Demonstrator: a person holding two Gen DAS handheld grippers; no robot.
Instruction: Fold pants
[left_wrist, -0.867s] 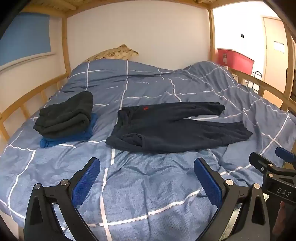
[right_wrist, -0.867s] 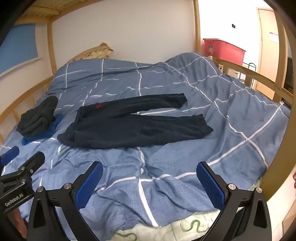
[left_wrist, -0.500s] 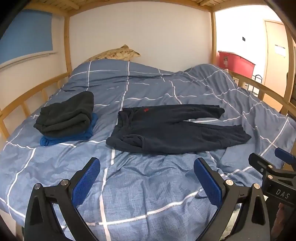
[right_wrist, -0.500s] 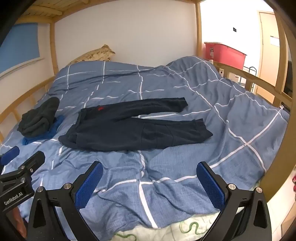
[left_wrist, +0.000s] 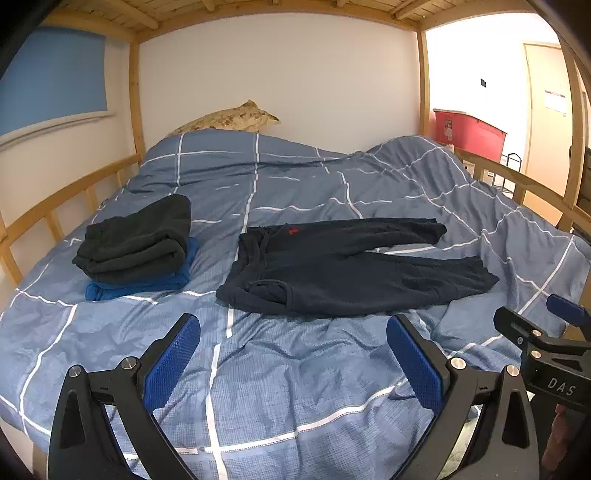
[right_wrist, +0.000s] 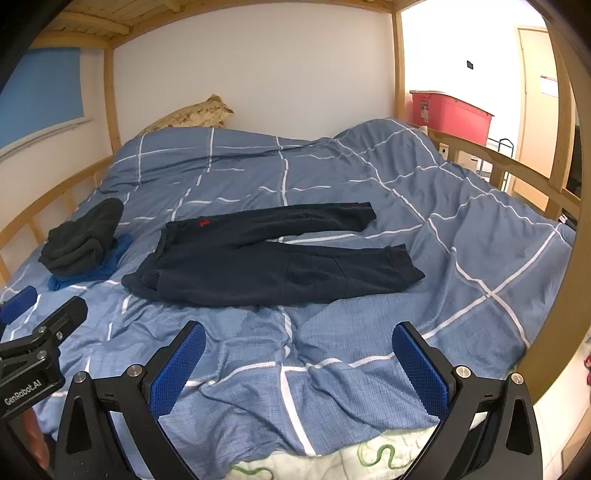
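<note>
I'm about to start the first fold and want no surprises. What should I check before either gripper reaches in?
1. Navy blue sweatpants lie spread flat on the blue checked duvet, legs apart: ok.
2. Left gripper open, holding nothing: ok.
3. Right gripper open, holding nothing: ok.
4. Stack of folded dark grey and blue garments lies apart from the sweatpants: ok.
5. Waistband near the folded stack, cuffs on the far side: ok.
6. Underside free of bunching: cannot tell.

I read "DAS" on the right gripper (left_wrist: 554, 369) body, and "GenRobot.AI" on the left gripper (right_wrist: 26, 384) body beside mine.
</note>
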